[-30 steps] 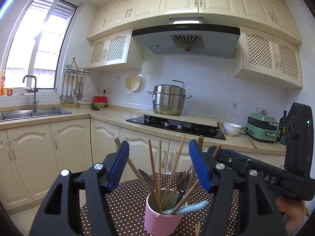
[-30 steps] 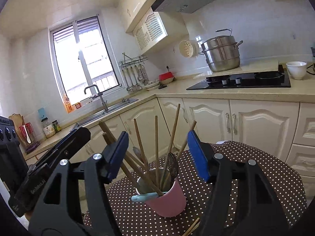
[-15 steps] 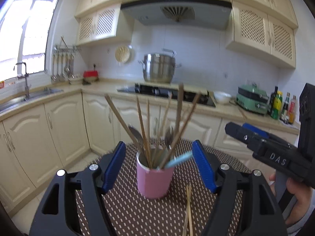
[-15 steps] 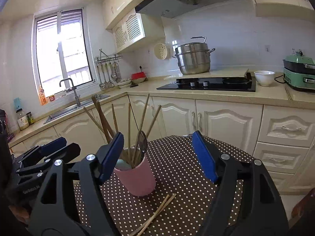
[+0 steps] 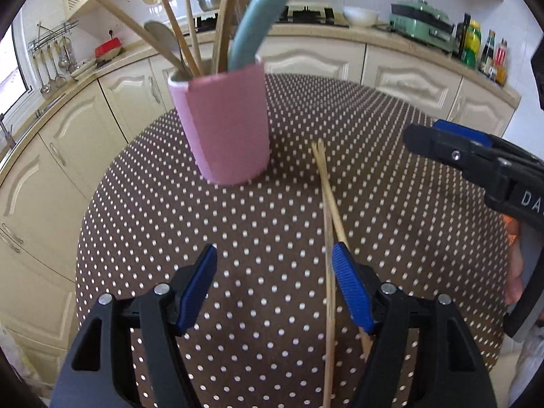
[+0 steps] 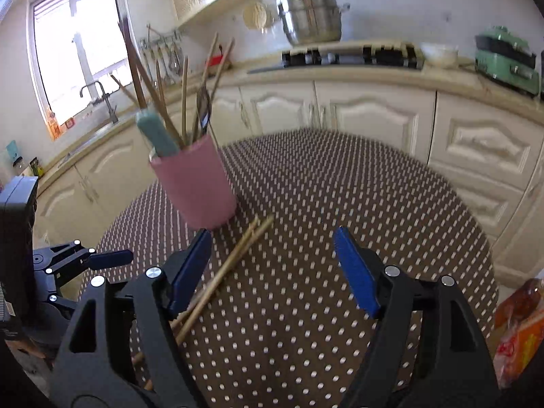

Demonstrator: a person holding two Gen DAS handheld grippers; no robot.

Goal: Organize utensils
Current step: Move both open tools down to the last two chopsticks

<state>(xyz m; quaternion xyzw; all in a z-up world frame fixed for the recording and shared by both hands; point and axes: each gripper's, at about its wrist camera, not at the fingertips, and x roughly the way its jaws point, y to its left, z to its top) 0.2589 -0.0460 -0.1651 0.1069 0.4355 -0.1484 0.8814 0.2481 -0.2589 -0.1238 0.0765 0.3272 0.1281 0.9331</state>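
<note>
A pink cup (image 5: pixel 226 125) stands on the round dotted table (image 5: pixel 391 176), holding several wooden chopsticks, a spoon and a teal-handled utensil (image 5: pixel 255 23). A loose pair of wooden chopsticks (image 5: pixel 328 210) lies on the table right of the cup, running toward me. My left gripper (image 5: pixel 274 284) is open and empty above the near table, its right finger over the chopsticks. My right gripper (image 6: pixel 272 265) is open and empty; the pink cup (image 6: pixel 197 183) and the loose chopsticks (image 6: pixel 234 258) lie to its front left. The right gripper also shows in the left wrist view (image 5: pixel 442 142).
Cream kitchen cabinets and a counter ring the table, with a stove (image 6: pixel 353 56), a steel pot (image 6: pixel 309 18), a green appliance (image 5: pixel 421 22) and bottles (image 5: pixel 482 51). An orange packet (image 6: pixel 520 333) sits at the table's right edge. The left gripper's body (image 6: pixel 68 265) is at my left.
Both grippers have tilted down and dropped toward the table. The cup now stands ahead of them, and the loose chopsticks have come into full view near the fingers.
</note>
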